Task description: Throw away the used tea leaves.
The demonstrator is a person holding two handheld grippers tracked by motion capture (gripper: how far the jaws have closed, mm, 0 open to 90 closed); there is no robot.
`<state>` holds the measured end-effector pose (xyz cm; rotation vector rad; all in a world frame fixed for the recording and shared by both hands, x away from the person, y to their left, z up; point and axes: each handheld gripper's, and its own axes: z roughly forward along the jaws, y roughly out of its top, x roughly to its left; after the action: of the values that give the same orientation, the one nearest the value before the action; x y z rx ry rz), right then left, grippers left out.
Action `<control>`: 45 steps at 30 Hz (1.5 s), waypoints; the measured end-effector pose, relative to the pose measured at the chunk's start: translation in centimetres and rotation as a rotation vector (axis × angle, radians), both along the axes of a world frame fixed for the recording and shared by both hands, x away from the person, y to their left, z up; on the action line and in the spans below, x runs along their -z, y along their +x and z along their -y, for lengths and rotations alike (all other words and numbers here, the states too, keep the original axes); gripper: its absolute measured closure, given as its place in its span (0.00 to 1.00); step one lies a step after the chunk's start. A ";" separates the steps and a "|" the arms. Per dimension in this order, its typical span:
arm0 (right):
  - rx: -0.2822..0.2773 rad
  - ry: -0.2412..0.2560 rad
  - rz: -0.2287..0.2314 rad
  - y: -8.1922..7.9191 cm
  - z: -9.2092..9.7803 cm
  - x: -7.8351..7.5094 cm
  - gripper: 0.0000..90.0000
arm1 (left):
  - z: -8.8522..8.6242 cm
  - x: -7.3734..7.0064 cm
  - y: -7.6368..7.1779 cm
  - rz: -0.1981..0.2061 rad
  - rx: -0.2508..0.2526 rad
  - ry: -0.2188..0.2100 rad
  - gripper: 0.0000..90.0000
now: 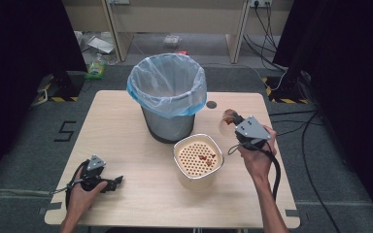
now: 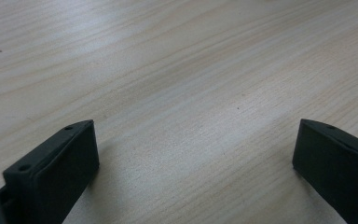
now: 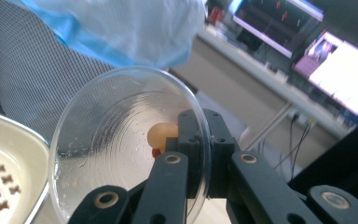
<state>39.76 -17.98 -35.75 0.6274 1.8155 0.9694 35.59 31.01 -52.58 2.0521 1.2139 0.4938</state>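
Right of centre, keep right claw (image 1: 230,119) clenched on clear cup (image 3: 121,144); tip slowly over bin (image 1: 167,94); left claw (image 2: 191,154) released.

Pale wood table (image 1: 126,126), blue-lined grey mesh bin (image 1: 167,92), cream perforated strainer (image 1: 198,156)

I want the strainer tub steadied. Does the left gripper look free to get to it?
Probably yes. The left gripper is open over bare table, and nothing lies between it and the strainer tub.
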 end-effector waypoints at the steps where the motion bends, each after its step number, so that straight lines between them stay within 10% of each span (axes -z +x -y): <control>1: -0.006 -0.009 0.011 -0.1 -0.3 -0.1 0.98 | 0.0 0.0 0.0 0.000 0.000 0.000 0.00; 8: -0.056 -0.088 0.094 -1.2 -2.6 -0.3 0.98 | 0.0 0.0 0.0 0.000 0.000 0.000 0.00; 17: -0.097 -0.267 0.309 -3.9 -6.1 -0.4 0.98 | 0.0 0.0 0.0 0.000 0.000 0.000 0.00; 35: -0.080 -0.456 0.478 -5.0 -8.3 1.9 0.98 | 0.0 0.0 0.0 0.002 0.003 0.006 0.00; 45: -0.081 -0.458 0.526 -5.7 -8.5 2.0 0.98 | 0.0 0.0 0.0 0.001 0.003 0.005 0.00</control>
<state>34.09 -9.43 -37.76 0.0063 1.5132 0.6527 35.56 31.02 -52.56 2.0575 1.2096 0.4973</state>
